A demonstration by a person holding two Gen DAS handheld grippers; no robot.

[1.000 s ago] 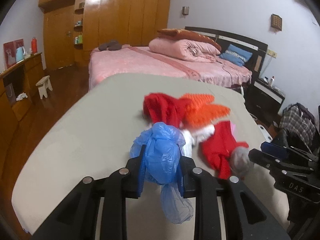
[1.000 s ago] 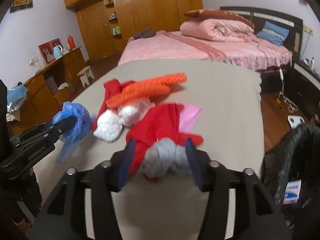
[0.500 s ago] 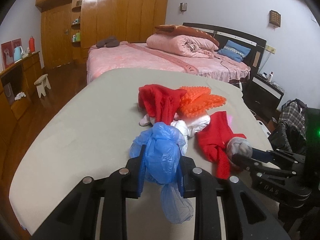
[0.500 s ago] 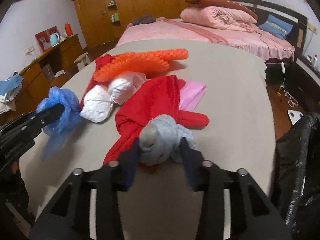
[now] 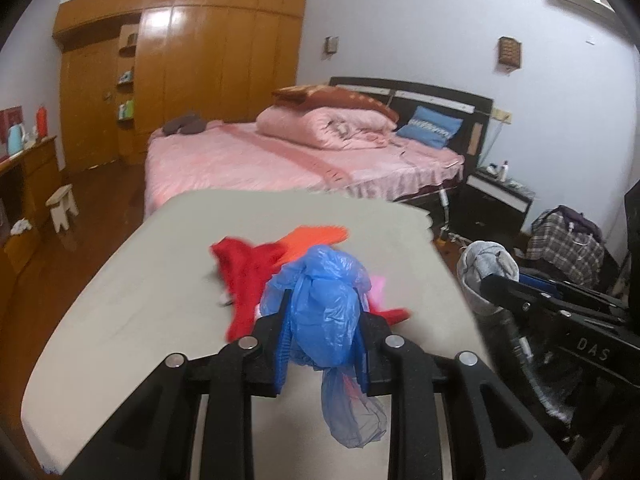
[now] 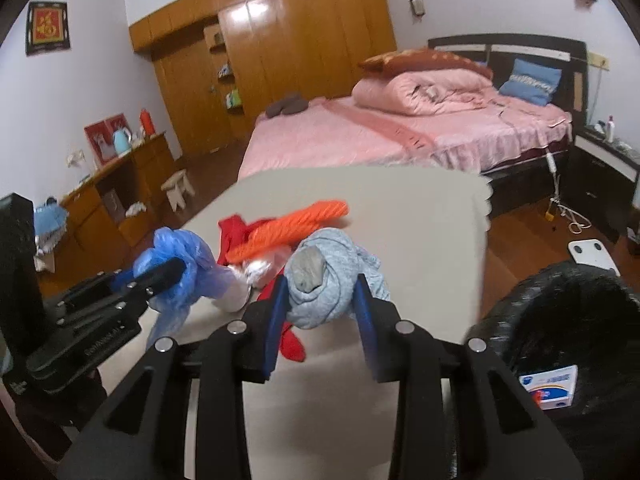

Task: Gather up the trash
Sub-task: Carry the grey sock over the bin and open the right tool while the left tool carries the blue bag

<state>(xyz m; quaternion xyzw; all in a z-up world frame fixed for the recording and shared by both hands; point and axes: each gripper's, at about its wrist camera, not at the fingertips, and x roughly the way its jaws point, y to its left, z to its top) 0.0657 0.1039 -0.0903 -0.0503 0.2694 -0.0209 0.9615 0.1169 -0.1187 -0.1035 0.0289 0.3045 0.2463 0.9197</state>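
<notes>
Desk (image 6: 420,216) carries 2 red cloths, 1 orange. Left gripper (image 5: 322,320) jaws pinch 1 blue bag (image 5: 324,300); right gripper (image 6: 318,300) jaws, just closed, clamp 1 grey bundle (image 6: 328,280).

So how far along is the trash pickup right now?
Done: a small white-and-blue box lies in the black bin bag. In hand: left claw grips a crumpled blue plastic bag; right claw grips a grey cloth bundle. Left: red and orange pieces on the table.
</notes>
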